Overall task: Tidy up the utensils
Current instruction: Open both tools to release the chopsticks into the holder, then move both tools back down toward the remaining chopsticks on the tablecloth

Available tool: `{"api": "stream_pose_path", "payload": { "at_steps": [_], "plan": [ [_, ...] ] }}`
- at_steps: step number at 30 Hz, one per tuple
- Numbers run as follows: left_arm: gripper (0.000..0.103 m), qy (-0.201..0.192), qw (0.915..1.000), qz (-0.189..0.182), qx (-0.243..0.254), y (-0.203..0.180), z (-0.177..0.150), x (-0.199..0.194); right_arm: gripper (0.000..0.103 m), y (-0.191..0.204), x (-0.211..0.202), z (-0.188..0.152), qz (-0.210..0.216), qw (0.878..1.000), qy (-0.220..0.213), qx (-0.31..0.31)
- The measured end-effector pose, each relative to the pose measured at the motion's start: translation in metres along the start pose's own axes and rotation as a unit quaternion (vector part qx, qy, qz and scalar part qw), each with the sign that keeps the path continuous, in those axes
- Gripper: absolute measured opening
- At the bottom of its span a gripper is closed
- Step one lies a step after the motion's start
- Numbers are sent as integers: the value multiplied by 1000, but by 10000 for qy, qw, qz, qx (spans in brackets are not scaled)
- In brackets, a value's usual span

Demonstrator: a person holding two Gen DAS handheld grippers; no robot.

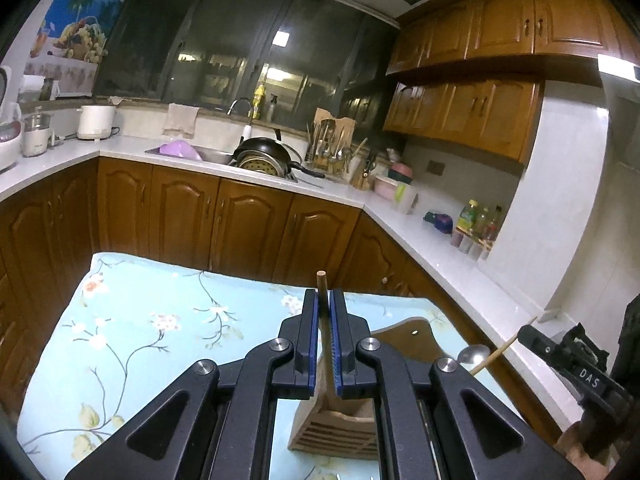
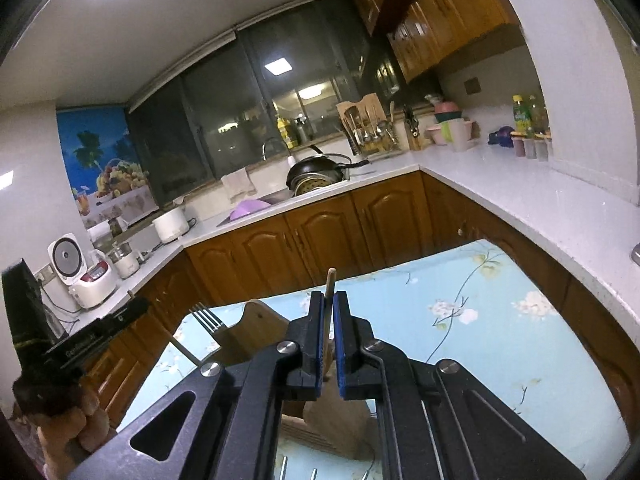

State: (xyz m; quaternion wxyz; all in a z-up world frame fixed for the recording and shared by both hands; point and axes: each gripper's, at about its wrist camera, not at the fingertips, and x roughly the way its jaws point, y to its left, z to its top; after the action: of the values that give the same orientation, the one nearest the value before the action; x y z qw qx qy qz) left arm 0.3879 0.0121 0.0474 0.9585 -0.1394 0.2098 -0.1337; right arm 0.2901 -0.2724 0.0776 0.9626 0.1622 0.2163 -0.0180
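The wooden utensil holder (image 1: 340, 426) sits on the floral tablecloth (image 1: 160, 320). Left gripper (image 1: 325, 344) is clamped on a fork's wooden handle (image 1: 325, 320), right gripper (image 2: 329, 344) on a spoon's (image 2: 330, 280). I'd say we're mid-drop-off, so next up is lowering each into a slot.

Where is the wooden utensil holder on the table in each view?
Left wrist view: the wooden utensil holder sits bottom centre, just under the gripper's fingers.
Right wrist view: it stands left of centre, behind the gripper, with a fork beside it.
Shared landmark: the black pan at the sink.
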Motion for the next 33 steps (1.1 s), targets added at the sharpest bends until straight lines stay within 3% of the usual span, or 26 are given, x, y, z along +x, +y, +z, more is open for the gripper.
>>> {"api": "stream_pose_path", "payload": {
  "at_steps": [9, 12, 13, 14, 15, 16, 17, 22, 33],
  "plan": [
    [5, 61, 10000, 27, -51, 11, 4, -10, 5, 0, 0, 1, -24, 10000, 80, -19],
    [9, 125, 9999, 78, -38, 11, 2, -12, 11, -1, 1, 1, -28, 9999, 140, -15],
    [15, 180, 9998, 83, -44, 11, 3, -13, 16, -1, 1, 1, -30, 9998, 174, -10],
    [31, 192, 9997, 113, -70, 11, 3, -16, 33, -1, 1, 1, -9, 9998, 180, 13],
    [49, 154, 9997, 148, -91, 9, 3, -20, 43, -2, -1, 1, 34, 9998, 168, 46],
    [56, 83, 9997, 188, -118, 10, 3, -26, 63, -3, -4, 0, 79, 9998, 130, 85],
    [62, 35, 9997, 214, -124, 10, 3, -31, 74, -4, -9, 0, 127, 9998, 72, 127],
    [74, 116, 9995, 261, -107, 15, -10, -61, 99, -14, -33, -7, 313, 9990, -14, 317],
    [77, 648, 9969, 378, -237, 26, -61, -132, 99, -42, -77, -60, 89, 9969, 289, 730]
  ]
}}
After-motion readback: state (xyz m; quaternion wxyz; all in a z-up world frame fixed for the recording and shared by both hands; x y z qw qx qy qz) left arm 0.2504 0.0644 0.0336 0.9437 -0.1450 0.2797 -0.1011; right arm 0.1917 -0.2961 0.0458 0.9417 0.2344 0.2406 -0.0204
